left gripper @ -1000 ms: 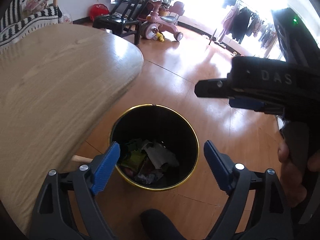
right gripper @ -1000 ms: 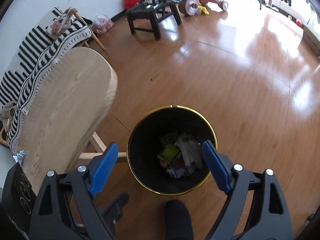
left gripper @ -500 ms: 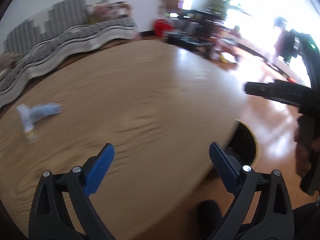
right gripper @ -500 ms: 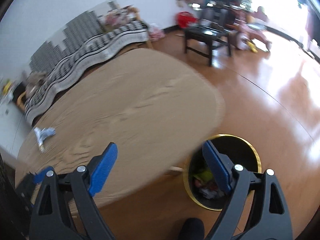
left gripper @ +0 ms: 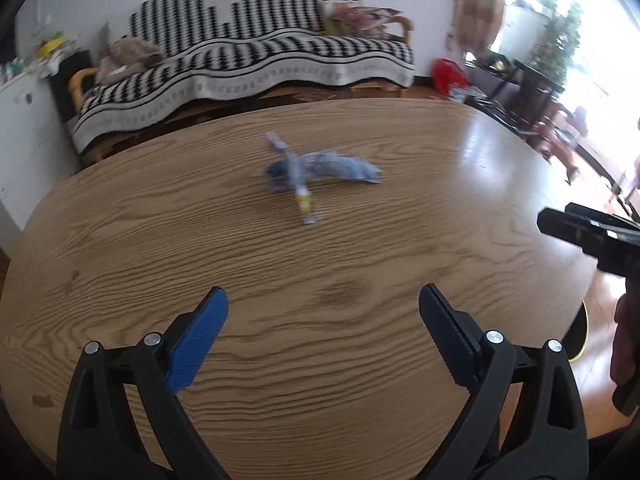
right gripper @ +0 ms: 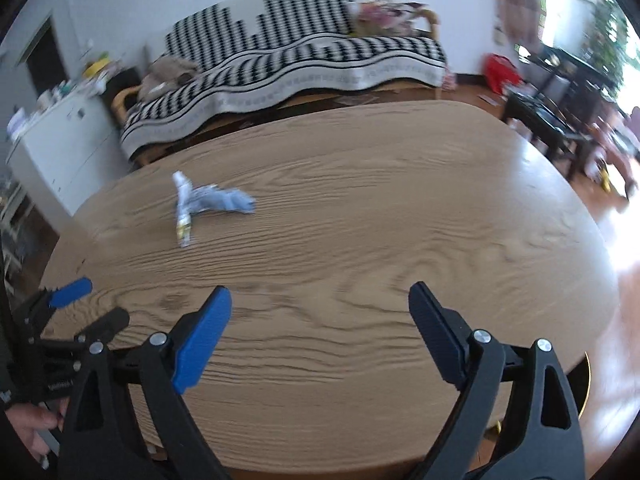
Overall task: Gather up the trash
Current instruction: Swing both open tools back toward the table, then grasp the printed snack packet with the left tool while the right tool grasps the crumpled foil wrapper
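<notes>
Worktop: pale oak-grain wood, an oval worktop (left gripper: 360, 360) fills both wrist views, bare but for one cluster of litter.
Trash: a crumpled blue-grey wrapper (left gripper: 320, 168) lies on the far half of the worktop, with a thin white and yellow sachet (left gripper: 305, 204) touching its near edge; both are blurred. In the right wrist view the same wrapper (right gripper: 216, 200) sits far left of centre.
Left hand-held gripper: the left hand-held gripper (left gripper: 324, 316) hangs above the near part of the worktop, jaws spread wide, blue pads (left gripper: 198, 340) holding nothing; the trash is well ahead of it and apart from it.
Right hand-held gripper: the right hand-held gripper (right gripper: 320, 312) also hangs over the near worktop, its jaws opening with only bare wood between them. Its black body juts in at the right edge of the left wrist view (left gripper: 592, 240), gripped by a hand (left gripper: 626, 344).
Bin: a sliver of black bin with a gold rim (left gripper: 580, 336) shows below the worktop's right edge.
Background: a sofa under a black-and-white patterned throw (left gripper: 248, 52) stands along the white wall behind the worktop; dark chairs (right gripper: 560, 92) sit to the right near a bright window.
</notes>
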A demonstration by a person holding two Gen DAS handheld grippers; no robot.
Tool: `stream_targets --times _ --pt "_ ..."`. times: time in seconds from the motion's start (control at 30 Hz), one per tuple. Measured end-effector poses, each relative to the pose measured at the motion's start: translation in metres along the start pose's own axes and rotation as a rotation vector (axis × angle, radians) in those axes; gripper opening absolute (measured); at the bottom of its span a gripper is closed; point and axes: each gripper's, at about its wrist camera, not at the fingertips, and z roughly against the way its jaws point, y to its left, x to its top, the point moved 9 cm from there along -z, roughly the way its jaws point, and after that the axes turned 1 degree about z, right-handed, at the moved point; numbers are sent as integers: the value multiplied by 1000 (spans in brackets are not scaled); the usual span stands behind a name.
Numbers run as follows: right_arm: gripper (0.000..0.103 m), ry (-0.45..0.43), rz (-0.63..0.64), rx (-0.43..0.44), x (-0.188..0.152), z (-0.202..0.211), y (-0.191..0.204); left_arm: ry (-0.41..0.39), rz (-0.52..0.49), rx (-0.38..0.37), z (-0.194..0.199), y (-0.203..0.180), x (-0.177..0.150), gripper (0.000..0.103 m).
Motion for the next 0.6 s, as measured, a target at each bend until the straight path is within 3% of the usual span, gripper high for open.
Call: stream_targets --times 0.27,0.6 --pt "87 23 35 5 -1 -21 11 14 24 31 -16 25 11 93" --pt "88 55 70 19 3 -50 -5 59 44 34 -68 14 26 93"
